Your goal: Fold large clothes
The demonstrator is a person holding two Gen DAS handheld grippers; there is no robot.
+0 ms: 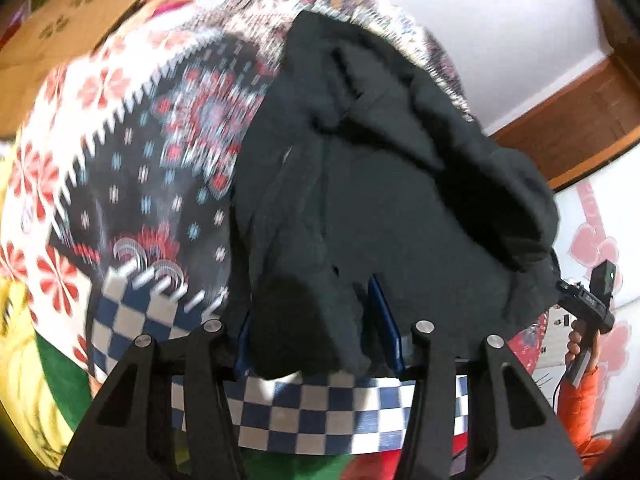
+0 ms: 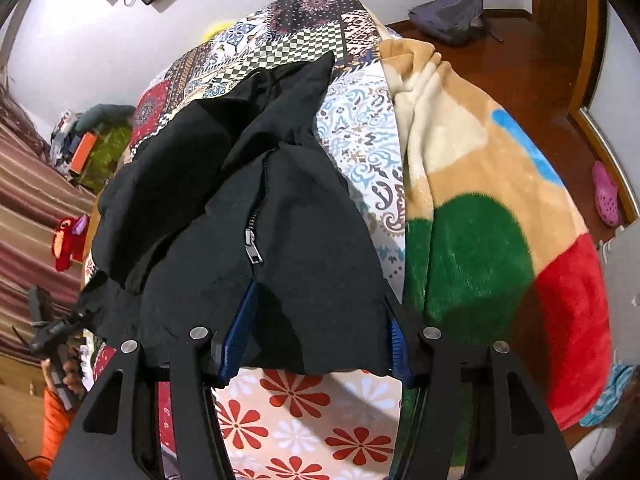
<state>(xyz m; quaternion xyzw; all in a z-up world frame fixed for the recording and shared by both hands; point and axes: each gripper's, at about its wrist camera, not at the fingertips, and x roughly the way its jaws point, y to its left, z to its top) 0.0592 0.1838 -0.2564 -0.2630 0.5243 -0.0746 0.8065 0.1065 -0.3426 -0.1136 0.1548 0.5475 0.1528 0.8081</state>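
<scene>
A large black zip-up jacket lies on a patterned patchwork bedspread. In the left wrist view its hem hangs between my left gripper's blue fingers, which are wide apart with the cloth draped over them. In the right wrist view the same jacket, its zipper pull showing, covers my right gripper; the blue fingers stand wide apart under the hem. Whether either gripper pinches the cloth is hidden. The other gripper shows at the left edge.
A plush blanket in tan, green and red lies on the bed's right side. A cardboard box sits past the bed. A grey bag and a pink clog lie on the wooden floor. Clutter lines the left wall.
</scene>
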